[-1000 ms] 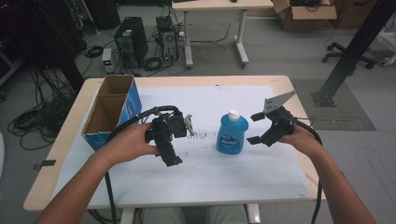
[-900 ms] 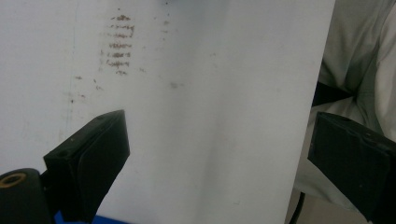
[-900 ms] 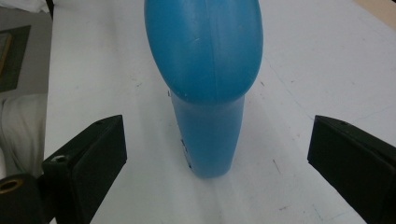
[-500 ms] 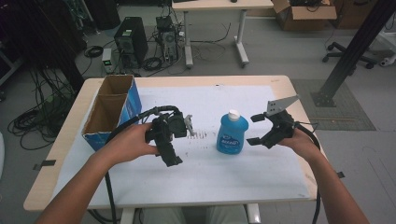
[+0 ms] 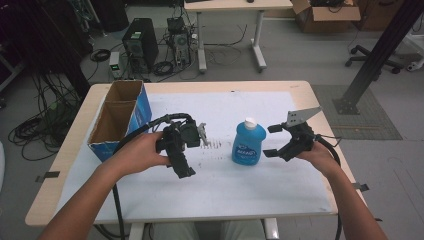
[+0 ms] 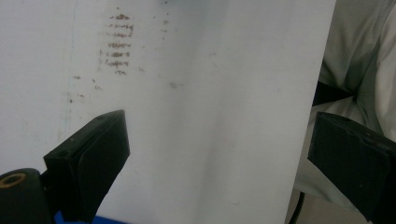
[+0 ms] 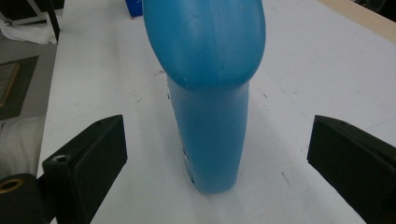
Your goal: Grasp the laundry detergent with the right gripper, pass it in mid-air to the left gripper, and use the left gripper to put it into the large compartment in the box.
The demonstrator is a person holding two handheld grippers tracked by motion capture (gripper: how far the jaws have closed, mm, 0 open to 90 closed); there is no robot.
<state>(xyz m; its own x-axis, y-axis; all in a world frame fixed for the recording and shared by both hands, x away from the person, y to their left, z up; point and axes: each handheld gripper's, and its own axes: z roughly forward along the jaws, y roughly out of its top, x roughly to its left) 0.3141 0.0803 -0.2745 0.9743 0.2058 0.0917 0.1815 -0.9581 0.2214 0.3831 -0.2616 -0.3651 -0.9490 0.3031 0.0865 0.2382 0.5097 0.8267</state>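
Blue bottle (image 5: pixel 248 143), centre of the high view: a label on its front with white lettering, too small and blurred to read. Blue cardboard box (image 5: pixel 120 117), upper left of the table: no legible print on its visible side. Right gripper view: bottle seen edge-on, no lettering visible. No text, brand or number can be read.

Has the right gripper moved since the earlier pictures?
Yes. The right gripper has moved left, closer to the blue bottle, which stands in the same place on the table.
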